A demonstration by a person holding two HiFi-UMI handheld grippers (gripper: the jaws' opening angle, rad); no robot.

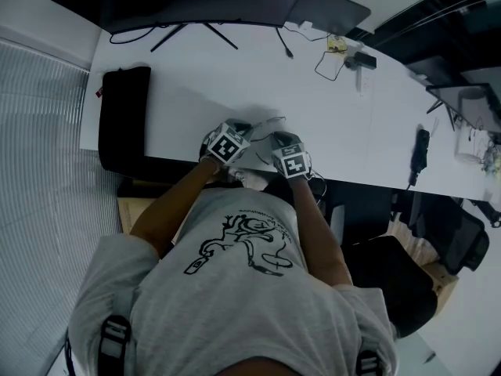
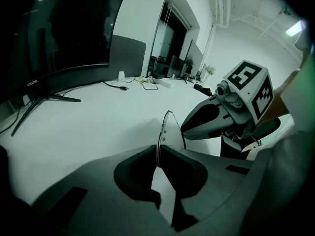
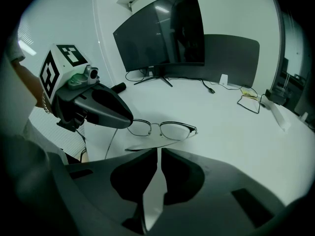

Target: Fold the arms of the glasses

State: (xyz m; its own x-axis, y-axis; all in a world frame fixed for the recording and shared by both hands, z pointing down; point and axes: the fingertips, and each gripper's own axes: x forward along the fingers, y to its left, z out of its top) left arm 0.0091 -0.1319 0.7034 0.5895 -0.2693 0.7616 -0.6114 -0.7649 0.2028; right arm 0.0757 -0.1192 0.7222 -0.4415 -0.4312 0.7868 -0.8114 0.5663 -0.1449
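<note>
White desk (image 1: 180,92) | glasses (image 3: 160,127): 1 | left gripper (image 2: 158,154) grasps it | right gripper (image 3: 158,154) fingers (image 3: 184,168) clenched

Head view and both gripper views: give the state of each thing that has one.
Glasses: held, one arm angled partly inward.
Left gripper: shut on glasses.
Right gripper: shut, arm at its tips.
Monitor: screen dark.

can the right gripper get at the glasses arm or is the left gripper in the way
Probably yes: the glasses arm lies just ahead of the shut right gripper, nothing between. The left gripper grips the frame at its far end, off to one side.
</note>
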